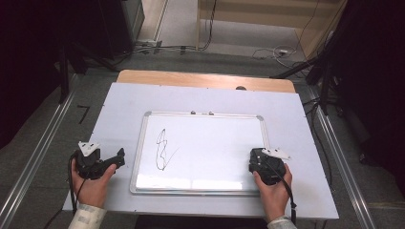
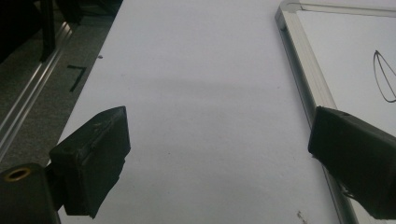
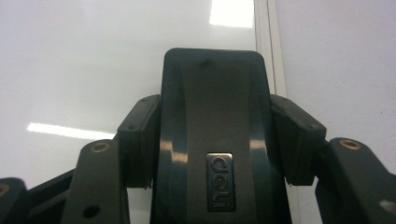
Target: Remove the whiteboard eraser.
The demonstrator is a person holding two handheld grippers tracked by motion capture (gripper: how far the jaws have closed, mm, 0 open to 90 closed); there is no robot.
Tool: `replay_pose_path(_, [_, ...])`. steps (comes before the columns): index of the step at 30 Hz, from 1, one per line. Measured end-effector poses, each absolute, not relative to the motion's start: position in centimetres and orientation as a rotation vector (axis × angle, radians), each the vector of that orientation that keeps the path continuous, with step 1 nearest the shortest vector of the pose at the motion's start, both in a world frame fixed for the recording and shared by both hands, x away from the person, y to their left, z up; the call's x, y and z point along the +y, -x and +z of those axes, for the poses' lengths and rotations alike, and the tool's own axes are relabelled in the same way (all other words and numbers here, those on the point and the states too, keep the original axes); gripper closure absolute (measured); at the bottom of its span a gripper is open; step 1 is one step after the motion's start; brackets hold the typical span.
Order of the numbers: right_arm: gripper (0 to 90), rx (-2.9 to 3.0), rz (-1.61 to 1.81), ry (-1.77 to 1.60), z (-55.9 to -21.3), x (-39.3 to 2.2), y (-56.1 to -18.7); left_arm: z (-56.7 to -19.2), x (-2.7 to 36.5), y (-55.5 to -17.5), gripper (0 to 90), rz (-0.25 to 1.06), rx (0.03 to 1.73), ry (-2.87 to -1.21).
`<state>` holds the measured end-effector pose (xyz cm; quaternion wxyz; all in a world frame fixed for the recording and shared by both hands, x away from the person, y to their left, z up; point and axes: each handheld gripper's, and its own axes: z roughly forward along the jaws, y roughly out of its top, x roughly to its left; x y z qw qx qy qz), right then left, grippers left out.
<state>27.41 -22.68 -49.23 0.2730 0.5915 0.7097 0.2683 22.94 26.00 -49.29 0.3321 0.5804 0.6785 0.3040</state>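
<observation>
Gripping the eraser (image 3: 212, 140), right gripper (image 1: 261, 161) sits on the whiteboard (image 1: 200, 188). Scribble (image 1: 164, 150) unwiped; left gripper (image 1: 114, 160) gapes empty.

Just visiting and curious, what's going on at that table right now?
Right tongs clamped on a dark grey eraser block with a metal logo plate, over the silver-framed whiteboard. Left tongs open, nothing between them. Black scribble on the board, nothing in the way.
</observation>
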Motion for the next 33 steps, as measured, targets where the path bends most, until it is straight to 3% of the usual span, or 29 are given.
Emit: replay_pose_path(33, [38.6, 1.991, 0.908, -1.464, -46.2, -20.9, -26.8, -49.3, 26.5, -22.7, 6.1, 0.789, 1.784, -1.504])
